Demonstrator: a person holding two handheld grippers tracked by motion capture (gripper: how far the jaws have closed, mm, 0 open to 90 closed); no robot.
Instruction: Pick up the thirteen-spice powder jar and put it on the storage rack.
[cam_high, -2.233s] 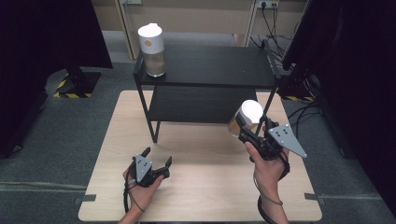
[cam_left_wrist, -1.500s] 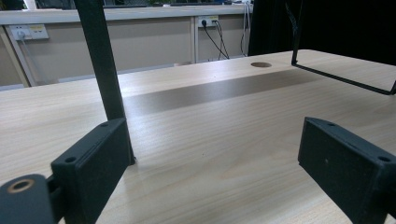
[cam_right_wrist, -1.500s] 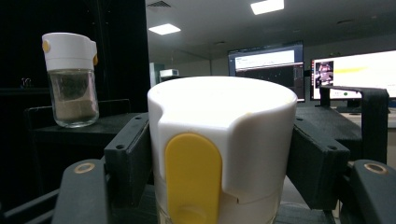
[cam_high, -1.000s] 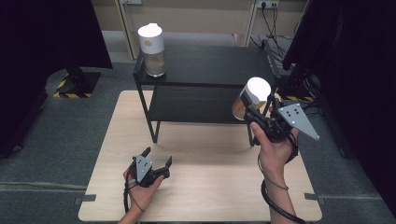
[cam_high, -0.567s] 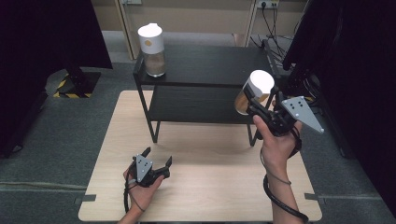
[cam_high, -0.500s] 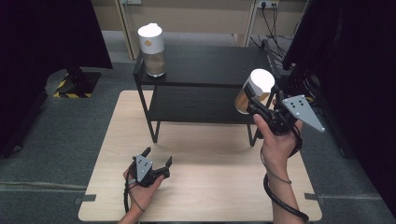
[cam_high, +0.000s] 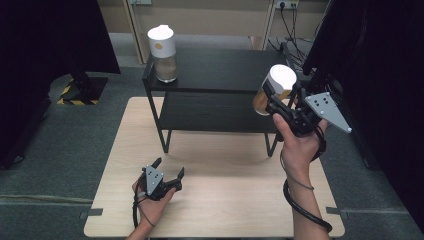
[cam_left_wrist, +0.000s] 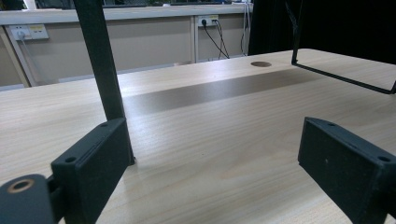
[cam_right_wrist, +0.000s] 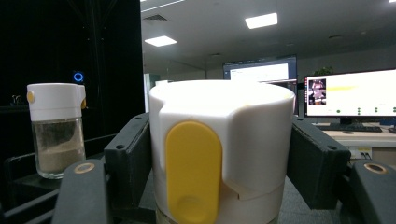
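Note:
My right gripper (cam_high: 272, 102) is shut on a white-lidded jar (cam_high: 274, 89) and holds it in the air over the right end of the black shelf's top (cam_high: 225, 70). In the right gripper view the jar's white lid with a yellow tab (cam_right_wrist: 219, 144) sits clamped between the two black pads (cam_right_wrist: 128, 161). A second jar with a white lid (cam_high: 163, 53) stands upright at the shelf's left end, also seen as the jar (cam_right_wrist: 56, 130) off to the left. My left gripper (cam_high: 167, 172) rests open on the wooden table (cam_high: 215, 200), nothing between its pads (cam_left_wrist: 95, 163).
The black two-level shelf stands at the table's far half; its leg (cam_left_wrist: 100, 60) rises just ahead of the left gripper. A round hole (cam_left_wrist: 260, 64) marks the tabletop. Dark screens flank both sides, cables lie on the floor at the back right.
The right gripper has lifted the jar from beside the shelf's right leg up and away, to above the shelf's top right end. The left gripper has stayed still.

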